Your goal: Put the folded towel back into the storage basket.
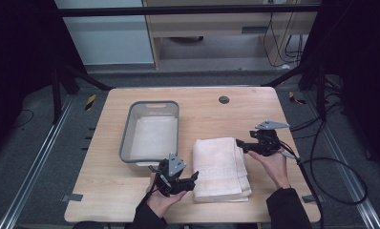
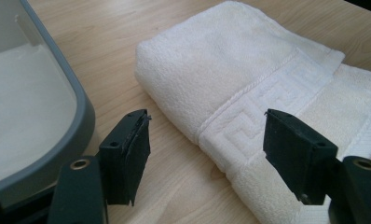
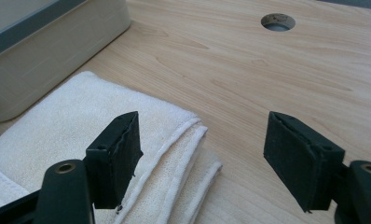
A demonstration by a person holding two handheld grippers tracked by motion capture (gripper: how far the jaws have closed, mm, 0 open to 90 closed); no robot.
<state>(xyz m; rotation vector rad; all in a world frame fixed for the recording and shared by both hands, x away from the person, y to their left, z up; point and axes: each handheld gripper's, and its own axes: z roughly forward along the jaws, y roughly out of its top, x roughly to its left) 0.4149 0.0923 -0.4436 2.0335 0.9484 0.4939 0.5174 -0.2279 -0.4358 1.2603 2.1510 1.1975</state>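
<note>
A folded white towel (image 1: 220,168) lies on the wooden table (image 1: 107,191), just right of a grey-rimmed plastic bin (image 1: 152,131). My left gripper (image 1: 195,179) is at the towel's near left corner, jaws open and pointing right at it. Along its jaws I see the towel (image 2: 249,79) with a woven key-pattern band, and the bin's rim (image 2: 76,107) at the left. My right gripper (image 1: 239,144) is at the towel's far right corner, open, pointing left. There the towel's stacked edges (image 3: 174,149) lie between and below the jaws, untouched.
A round cable hole (image 1: 224,99) sits in the table behind the towel; it is also the hole (image 3: 278,21) past the right jaws. The bin's pale wall (image 3: 58,56) stands close to the towel's far left. Cables trail off the table's right side.
</note>
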